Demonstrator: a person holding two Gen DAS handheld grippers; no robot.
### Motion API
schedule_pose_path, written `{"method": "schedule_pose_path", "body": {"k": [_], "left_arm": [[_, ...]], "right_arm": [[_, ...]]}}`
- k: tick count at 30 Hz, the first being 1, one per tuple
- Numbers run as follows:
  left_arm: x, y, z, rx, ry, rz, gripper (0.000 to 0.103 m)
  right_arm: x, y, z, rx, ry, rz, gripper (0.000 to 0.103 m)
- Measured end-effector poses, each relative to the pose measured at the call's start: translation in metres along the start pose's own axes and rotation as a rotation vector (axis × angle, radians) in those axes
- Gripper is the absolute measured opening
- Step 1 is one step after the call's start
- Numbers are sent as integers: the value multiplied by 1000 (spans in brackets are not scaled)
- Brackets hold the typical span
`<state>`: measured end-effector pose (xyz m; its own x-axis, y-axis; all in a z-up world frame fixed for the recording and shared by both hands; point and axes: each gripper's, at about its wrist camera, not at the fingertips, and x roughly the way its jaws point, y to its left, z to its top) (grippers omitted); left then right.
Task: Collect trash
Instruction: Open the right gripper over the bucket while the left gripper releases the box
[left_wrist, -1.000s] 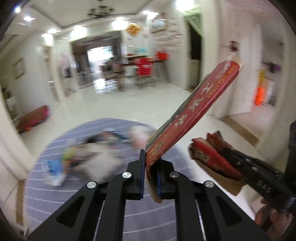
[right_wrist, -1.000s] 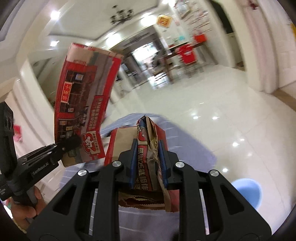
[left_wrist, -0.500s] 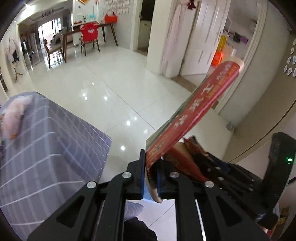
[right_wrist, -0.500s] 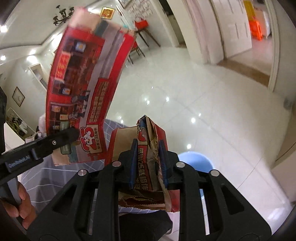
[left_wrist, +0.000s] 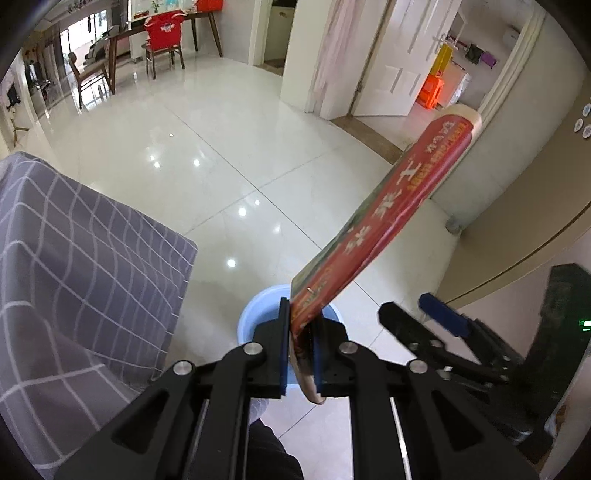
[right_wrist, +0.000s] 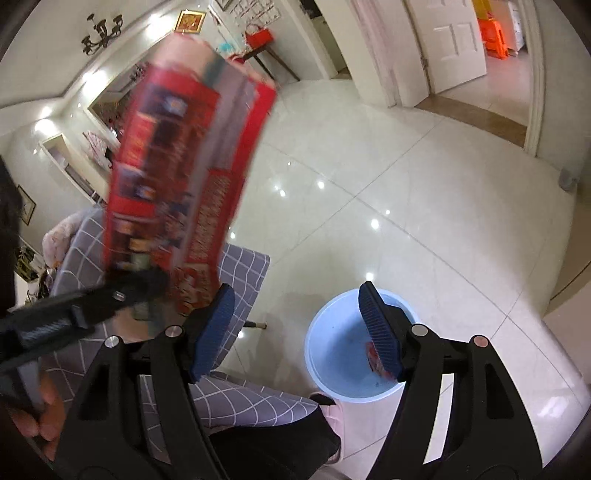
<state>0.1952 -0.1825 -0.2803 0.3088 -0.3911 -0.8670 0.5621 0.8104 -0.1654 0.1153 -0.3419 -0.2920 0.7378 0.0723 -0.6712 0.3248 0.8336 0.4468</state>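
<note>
My left gripper (left_wrist: 301, 347) is shut on the lower end of a flat red paper bag (left_wrist: 391, 218) that sticks up to the right, above a light blue bucket (left_wrist: 255, 314) on the floor. In the right wrist view the same bag (right_wrist: 184, 166) is blurred at upper left, held by the left gripper (right_wrist: 144, 284). My right gripper (right_wrist: 299, 332) is open and empty over the blue bucket (right_wrist: 332, 350). A crumpled red and brown bag (right_wrist: 373, 356) lies inside the bucket. The right gripper also shows in the left wrist view (left_wrist: 410, 314), open.
A table with a grey checked cloth (left_wrist: 74, 266) stands to the left of the bucket, also in the right wrist view (right_wrist: 240, 273). Glossy white tile floor (left_wrist: 221, 147) spreads ahead. A wall corner and door frame (left_wrist: 480, 166) are on the right.
Both grippers swung from the table toward the floor bucket. My right gripper opened and let go of its crumpled bag, which now lies in the bucket. The left still holds its bag.
</note>
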Motion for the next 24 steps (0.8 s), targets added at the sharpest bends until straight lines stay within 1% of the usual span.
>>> {"method": "schedule_pose_path", "body": {"k": [4, 6, 14, 17, 19, 20, 21, 22, 24], "left_arm": [[14, -7, -2, 3, 27, -24, 10], [18, -12, -6, 8, 31, -24, 10], [21, -16, -5, 5, 46, -34, 10], [22, -15, -3, 0, 46, -48, 11], [26, -12, 0, -32, 50, -71, 19], [29, -9, 0, -41, 57, -81, 45], [30, -8, 0, -53, 67, -79, 75], [31, -6, 0, -62, 59, -60, 78], [28, -3, -1, -59, 41, -39, 78]], "right_arm": [[-17, -8, 3, 15, -50, -10, 69], [-22, -9, 3, 20, -69, -15, 69], [-33, -16, 5, 47, -118, -13, 69], [-37, -18, 3, 53, -144, -12, 69], [-43, -16, 3, 57, -160, -18, 70], [-45, -16, 3, 60, -168, -21, 70], [-47, -17, 3, 62, -174, -25, 70], [-47, -17, 3, 62, -177, -29, 70], [-49, -17, 3, 66, -175, -32, 70]]}}
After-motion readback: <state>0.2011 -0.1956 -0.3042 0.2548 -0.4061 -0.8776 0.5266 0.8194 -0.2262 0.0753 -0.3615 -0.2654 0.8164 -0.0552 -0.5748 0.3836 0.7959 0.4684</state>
